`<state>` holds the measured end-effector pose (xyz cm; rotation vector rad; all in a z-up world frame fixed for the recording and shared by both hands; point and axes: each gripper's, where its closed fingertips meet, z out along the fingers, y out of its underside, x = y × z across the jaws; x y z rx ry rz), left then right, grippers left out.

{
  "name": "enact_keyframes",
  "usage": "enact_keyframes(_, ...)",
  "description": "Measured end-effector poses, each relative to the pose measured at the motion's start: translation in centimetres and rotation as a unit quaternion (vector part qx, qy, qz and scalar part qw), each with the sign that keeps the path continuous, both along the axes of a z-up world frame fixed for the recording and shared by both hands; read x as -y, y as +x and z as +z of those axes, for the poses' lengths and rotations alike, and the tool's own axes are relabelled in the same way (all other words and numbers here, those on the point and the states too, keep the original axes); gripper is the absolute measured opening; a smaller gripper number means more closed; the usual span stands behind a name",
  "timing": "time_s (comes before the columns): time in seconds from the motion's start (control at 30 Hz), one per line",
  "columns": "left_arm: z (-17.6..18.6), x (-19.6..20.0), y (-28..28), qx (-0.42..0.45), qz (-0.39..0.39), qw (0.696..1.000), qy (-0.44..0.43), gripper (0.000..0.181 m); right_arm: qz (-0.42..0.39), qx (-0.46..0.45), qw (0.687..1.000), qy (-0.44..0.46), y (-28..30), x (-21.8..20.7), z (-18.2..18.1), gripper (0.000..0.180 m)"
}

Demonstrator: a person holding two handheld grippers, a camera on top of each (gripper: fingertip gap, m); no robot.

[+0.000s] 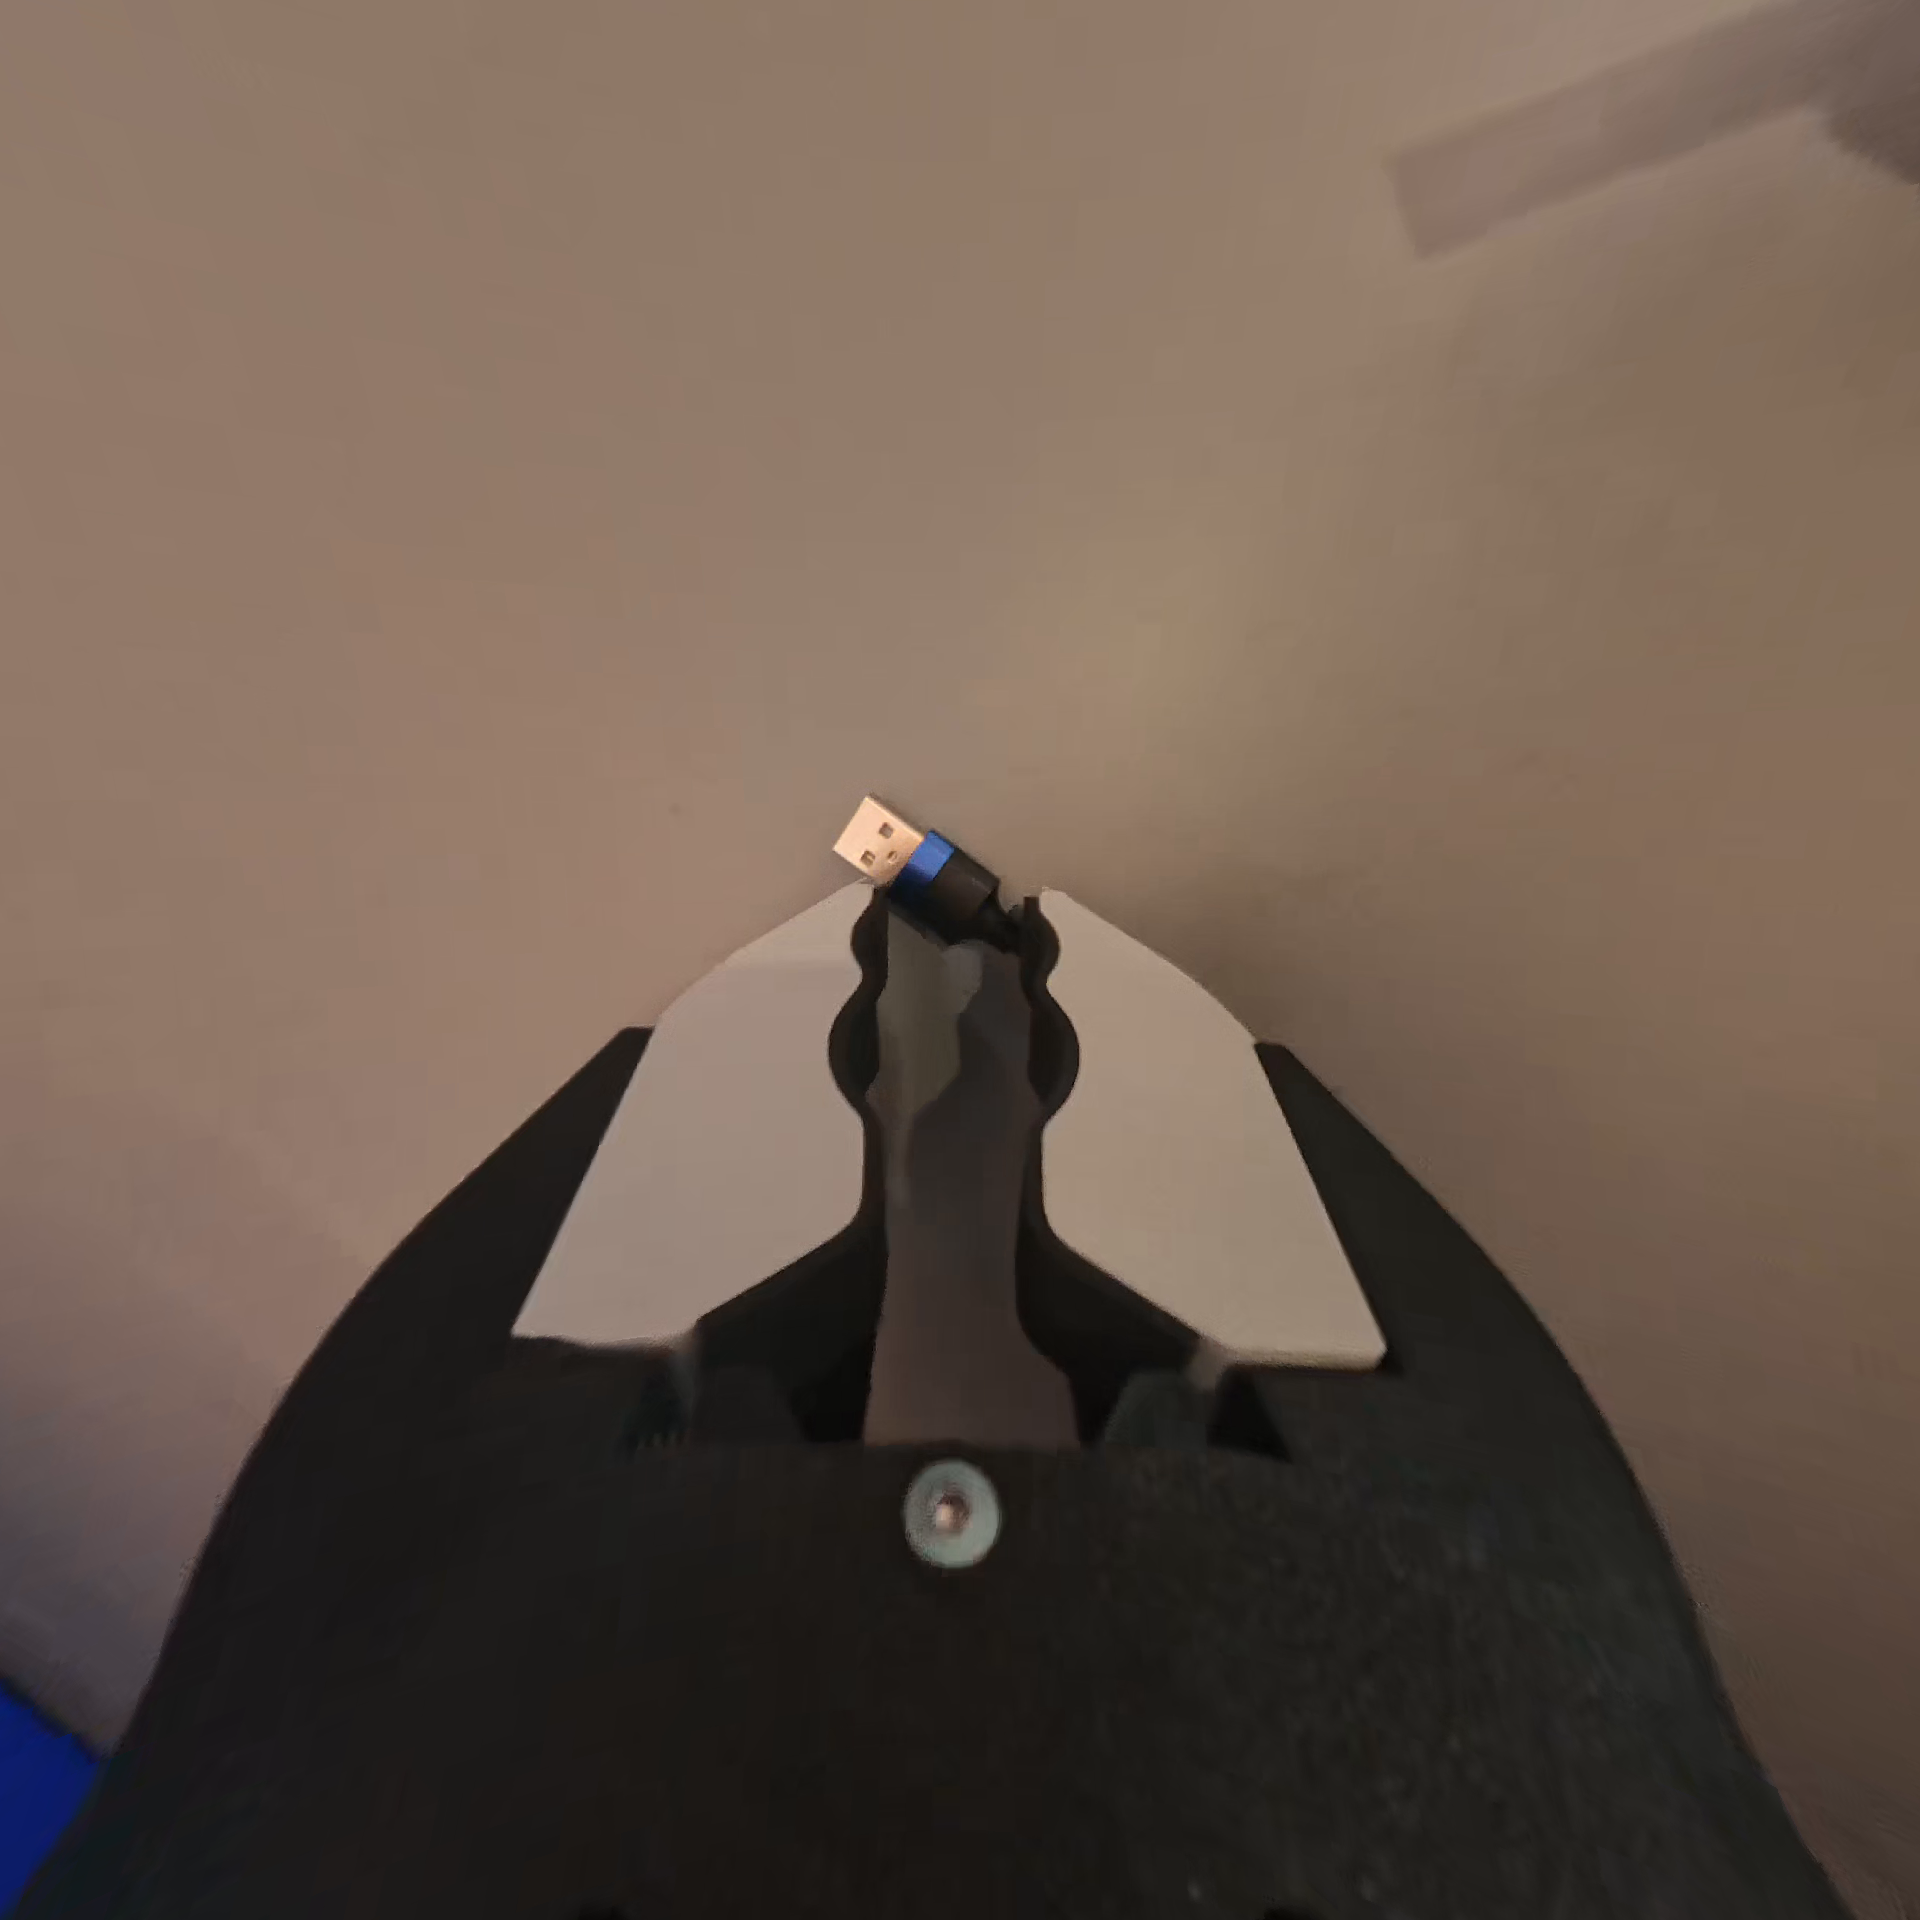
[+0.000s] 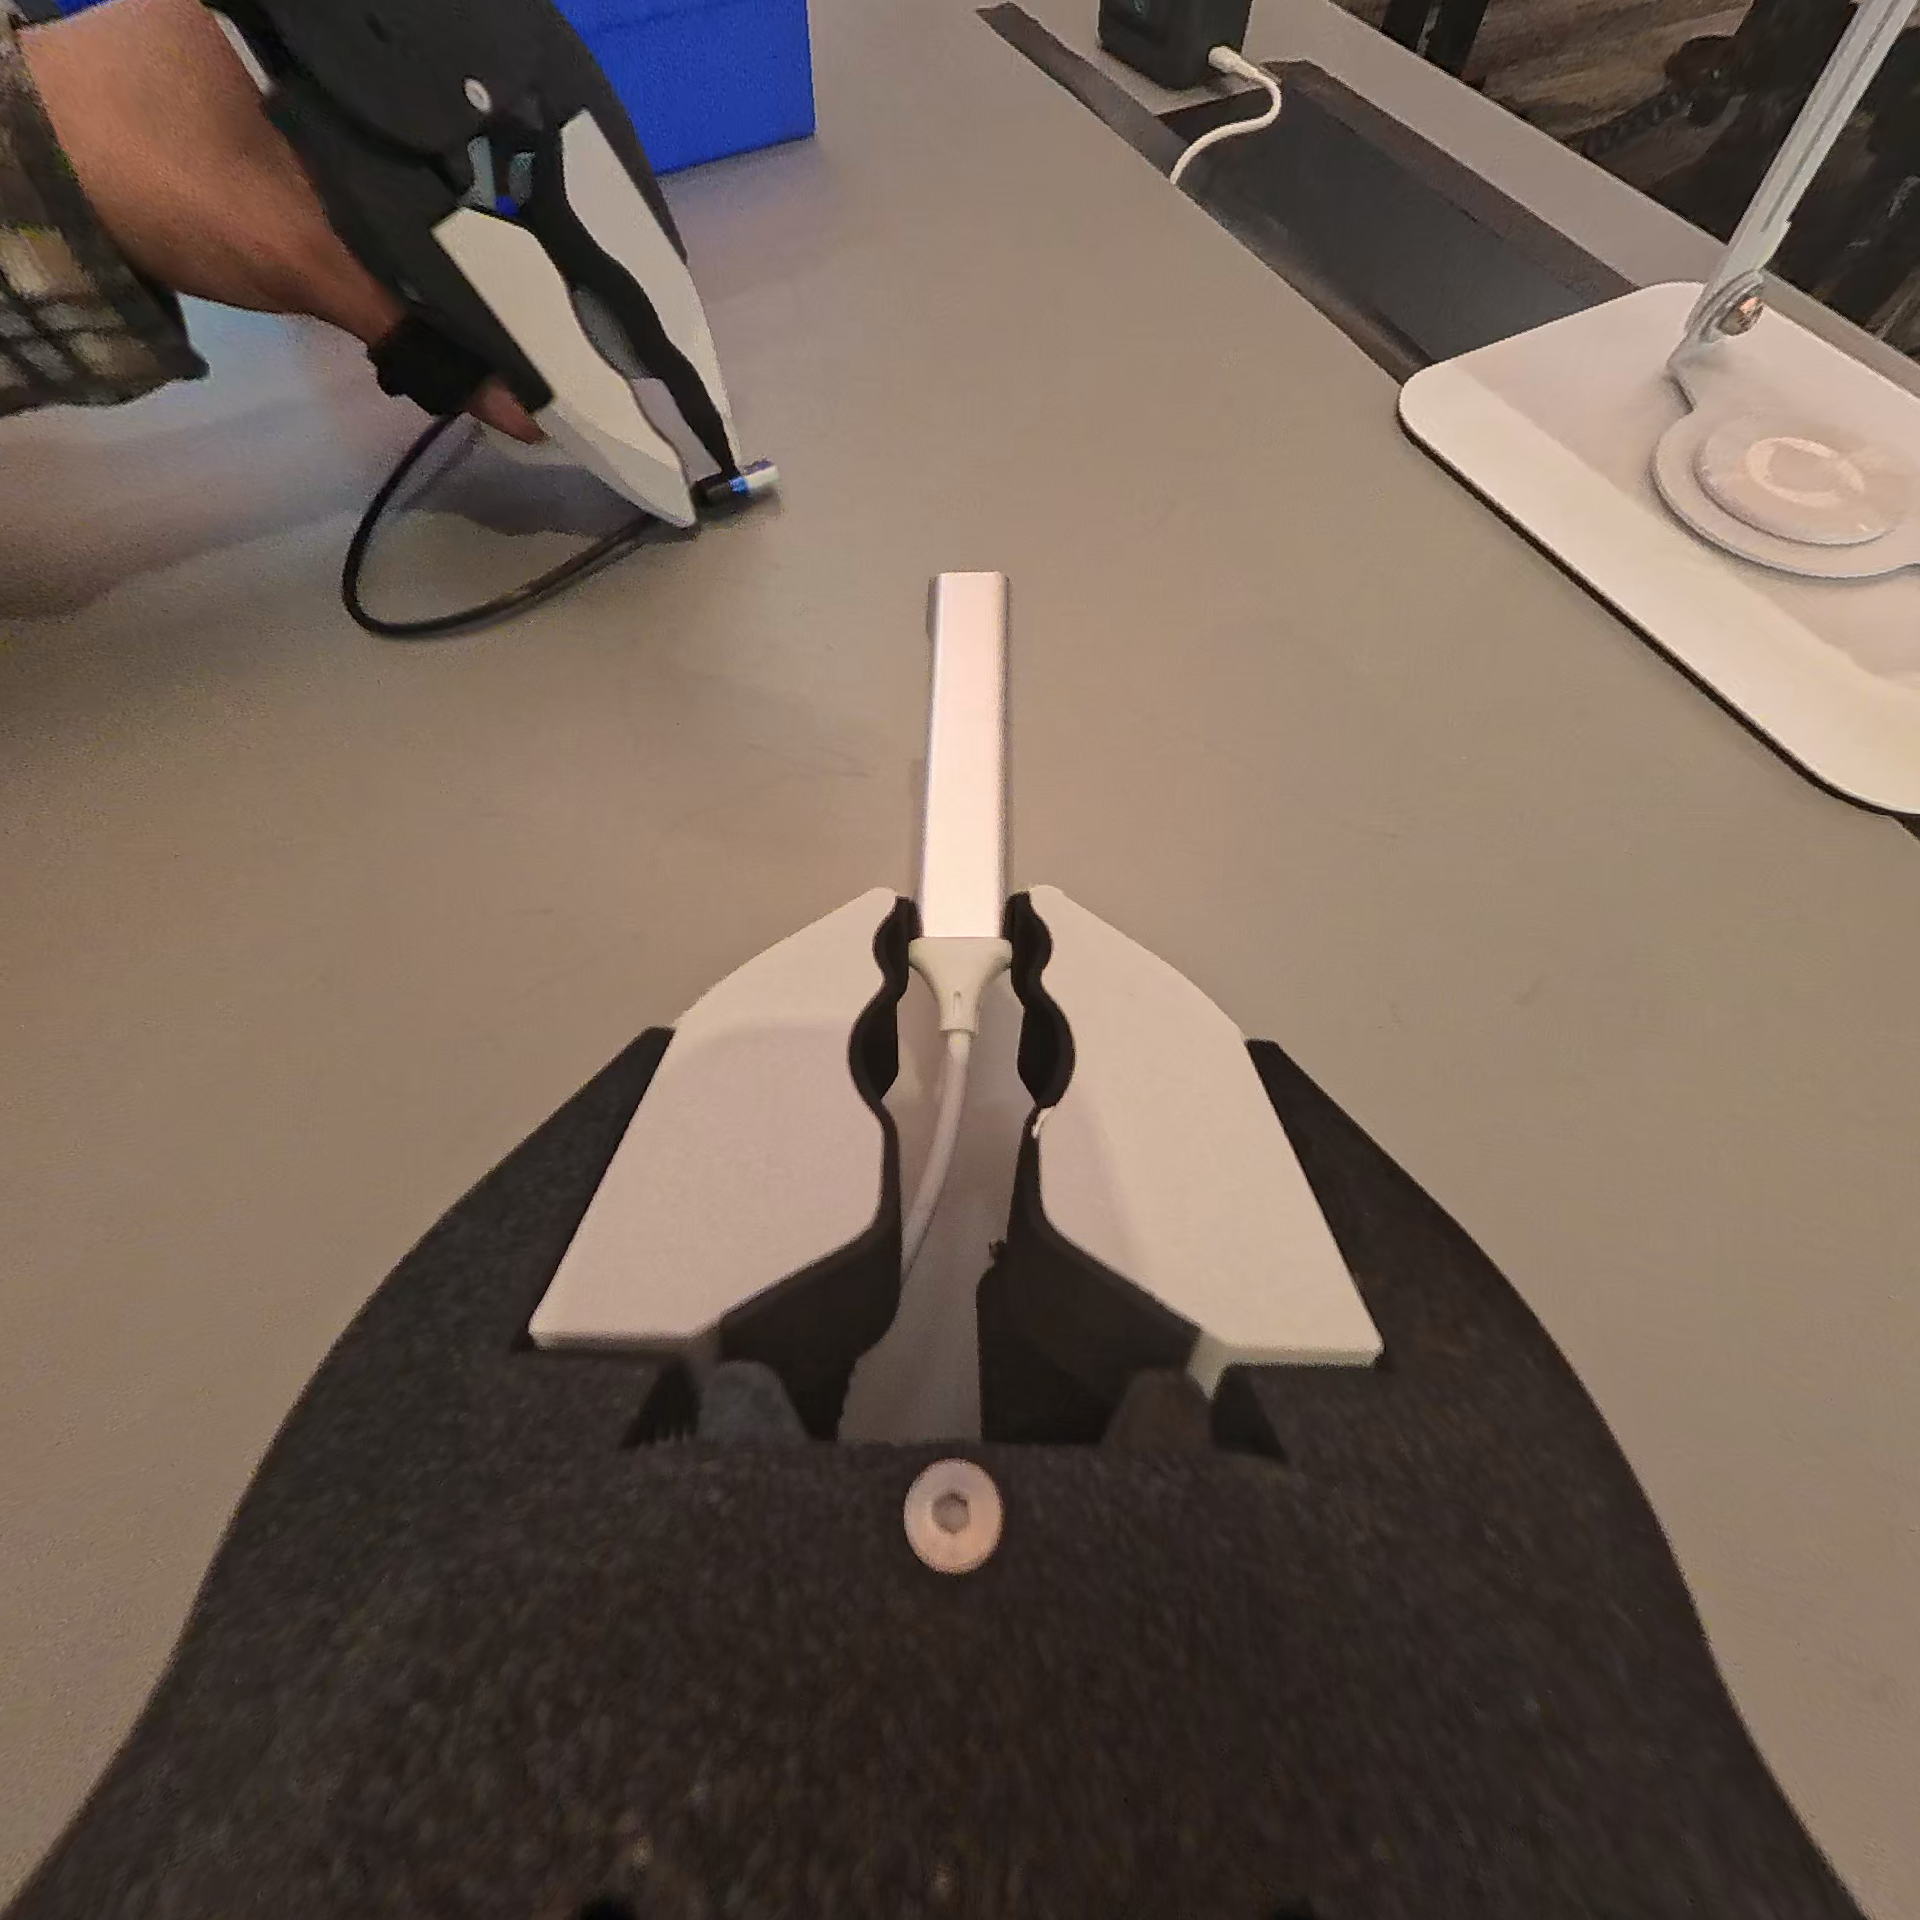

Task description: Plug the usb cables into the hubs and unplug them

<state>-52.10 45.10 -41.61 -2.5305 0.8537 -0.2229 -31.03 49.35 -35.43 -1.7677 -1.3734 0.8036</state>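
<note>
The left gripper (image 1: 951,899) is clenched on a black usb cable (image 2: 457,592) just behind its plug (image 1: 914,857), which has a silver metal end and a blue band and sticks out past the fingertips, tilted up and to the left in the left wrist view. Seen from the right wrist view, the same gripper (image 2: 717,473) stands at the far left of the grey table (image 2: 1143,623), tips down at the surface, with the plug (image 2: 743,480) lying at or just above the table; contact cannot be confirmed. The cable curves in a loop on the table behind it. A person's gloved hand (image 2: 436,364) holds this gripper. The right gripper (image 2: 961,925) is closed around the near end of a slim silver hub (image 2: 966,748), gripping it where its white lead (image 2: 940,1122) enters; the lead runs back between the fingers. The hub extends away from the gripper along the middle of the table, well apart from the plug. Its ports are not visible. A blue box (image 2: 707,73) sits at the far left. A white stand (image 2: 1662,499) with a flat base rests at the right edge. A dark channel (image 2: 1382,208) runs along the far right, with a black device (image 2: 1164,36) and a white cord (image 2: 1226,125) at its far end.
</note>
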Motion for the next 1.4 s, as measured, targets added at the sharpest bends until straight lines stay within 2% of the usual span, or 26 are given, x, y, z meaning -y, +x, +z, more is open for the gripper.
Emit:
enact_keyframes(0.27, 2.8, 2.0, 2.5, 0.051, -0.210, 0.976, -0.018, 0.023, -0.012, 0.006, 1.000, -0.001, 0.3, -0.4, -0.3, 0.017)
enact_keyframes(0.37, 3.9, 2.8, 4.8, 0.019, -0.295, 0.955, -0.019, 0.024, -0.013, 0.012, 1.000, -0.002, 0.3, -0.5, -0.6, 0.017)
enact_keyframes(0.43, 3.2, 3.3, 6.0, -0.022, -0.339, 0.940, -0.029, 0.024, -0.014, 0.016, 1.000, -0.004, 0.3, -0.6, -0.8, 0.017)
enact_keyframes(0.57, 0.3, 3.8, 6.7, -0.101, -0.363, 0.925, -0.052, 0.024, -0.018, 0.025, 0.999, -0.007, 0.5, -0.8, -1.3, 0.017)
enact_keyframes(0.63, 0.1, 3.3, 6.7, -0.111, -0.327, 0.938, -0.038, 0.025, -0.020, 0.024, 0.999, -0.010, 0.6, -0.8, -1.4, 0.017)
enact_keyframes(0.7, 1.1, 2.2, 6.4, -0.095, -0.241, 0.966, -0.003, 0.043, -0.023, 0.023, 0.999, -0.013, 0.6, -0.9, -1.4, 0.017)
enact_keyframes(0.8, 3.4, 1.7, 6.5, 0.017, -0.062, 0.997, 0.034, 0.051, -0.027, 0.019, 0.999, -0.015, 0.5, -1.0, -1.3, 0.017)
enact_keyframes(0.83, 4.1, 2.1, 6.9, 0.079, -0.005, 0.996, 0.037, 0.055, -0.029, 0.018, 0.999, -0.017, 0.5, -1.0, -1.4, 0.017)
enact_keyframes(0.9, 5.0, 2.7, 7.3, 0.181, 0.090, 0.978, 0.046, 0.048, -0.031, 0.017, 0.999, -0.020, 0.4, -1.0, -1.4, 0.017)
enact_keyframes(0.97, 4.5, 3.4, 7.5, 0.215, 0.138, 0.965, 0.060, 0.046, -0.032, 0.016, 0.999, -0.023, 0.3, -0.9, -1.5, 0.017)
enact_keyframes(1.23, 0.1, 4.3, 7.6, 0.117, 0.153, 0.980, 0.059, 0.032, -0.025, 0.010, 1.000, -0.014, -0.3, -0.2, -0.6, 0.017)
enact_keyframes(1.4, -0.2, 4.1, 7.5, 0.104, 0.142, 0.982, 0.071, 0.024, -0.027, 0.005, 0.999, -0.015, -0.2, -0.3, -0.3, 0.017)
